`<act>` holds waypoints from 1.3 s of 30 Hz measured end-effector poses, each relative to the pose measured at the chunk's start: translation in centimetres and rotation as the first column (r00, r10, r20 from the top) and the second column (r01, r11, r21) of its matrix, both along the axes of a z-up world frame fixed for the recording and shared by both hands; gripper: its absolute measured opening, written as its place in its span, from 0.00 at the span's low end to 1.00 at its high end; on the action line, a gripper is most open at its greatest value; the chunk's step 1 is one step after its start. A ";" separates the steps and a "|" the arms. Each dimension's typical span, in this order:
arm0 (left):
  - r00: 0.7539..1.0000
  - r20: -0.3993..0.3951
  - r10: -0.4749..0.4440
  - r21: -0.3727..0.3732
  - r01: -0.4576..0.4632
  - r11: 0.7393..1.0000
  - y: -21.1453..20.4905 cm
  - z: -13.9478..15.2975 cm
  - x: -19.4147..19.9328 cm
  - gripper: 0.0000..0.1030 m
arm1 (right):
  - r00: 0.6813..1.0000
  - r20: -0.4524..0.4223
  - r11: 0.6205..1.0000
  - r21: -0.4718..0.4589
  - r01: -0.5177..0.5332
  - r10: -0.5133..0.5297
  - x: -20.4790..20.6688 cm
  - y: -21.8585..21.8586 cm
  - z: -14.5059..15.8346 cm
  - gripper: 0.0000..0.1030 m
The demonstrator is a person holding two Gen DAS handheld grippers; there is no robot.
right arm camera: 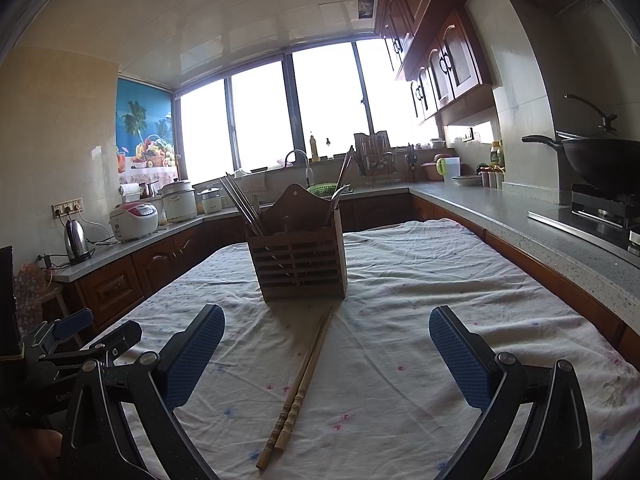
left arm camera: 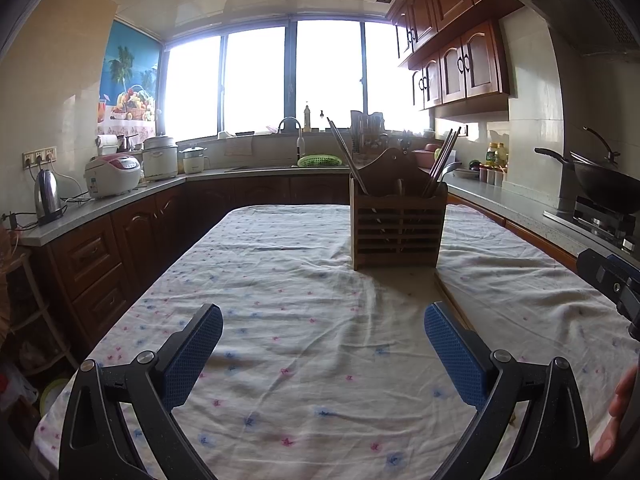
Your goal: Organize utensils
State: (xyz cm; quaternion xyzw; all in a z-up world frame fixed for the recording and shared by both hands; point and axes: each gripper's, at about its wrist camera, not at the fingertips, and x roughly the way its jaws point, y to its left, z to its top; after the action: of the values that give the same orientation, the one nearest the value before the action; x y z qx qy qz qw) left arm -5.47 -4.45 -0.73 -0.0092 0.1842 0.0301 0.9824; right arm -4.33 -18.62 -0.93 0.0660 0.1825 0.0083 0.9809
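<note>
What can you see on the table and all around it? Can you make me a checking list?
Surface: table under a wrinkled floral cloth.
Job's things: wooden utensil holder upright, with chopsticks and a utensil standing in it; a pair of wooden chopsticks lies flat on the cloth in front of it.
Clutter: nothing seen on the table.
Grippers: left gripper and right gripper both open, holding nothing.
Cables: cords run from the wall sockets to the kettle and rice cooker.
Surroundings: kitchen counters, sink faucet, wok on the stove, bright windows.
</note>
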 end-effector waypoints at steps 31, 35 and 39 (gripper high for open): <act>1.000 -0.007 -0.008 -0.005 0.008 1.000 -0.2 0.0 0.1 0.99 | 1.000 -0.002 1.000 0.002 0.001 -0.001 0.0 0.0 0.1 1.00; 1.000 -0.010 -0.008 -0.005 0.008 1.000 -0.2 0.1 0.1 0.99 | 1.000 -0.002 1.000 0.003 0.000 0.000 0.0 0.0 0.1 1.00; 1.000 -0.013 -0.012 -0.010 0.012 1.000 -0.2 0.1 0.2 0.99 | 1.000 -0.003 1.000 0.003 0.000 0.000 0.0 0.1 0.1 1.00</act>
State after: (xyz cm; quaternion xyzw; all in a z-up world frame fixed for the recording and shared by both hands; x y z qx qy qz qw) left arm -5.31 -4.68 -0.60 -0.0126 0.1906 0.0233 0.9813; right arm -4.36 -18.50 -0.84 0.0675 0.1840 0.0086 0.9806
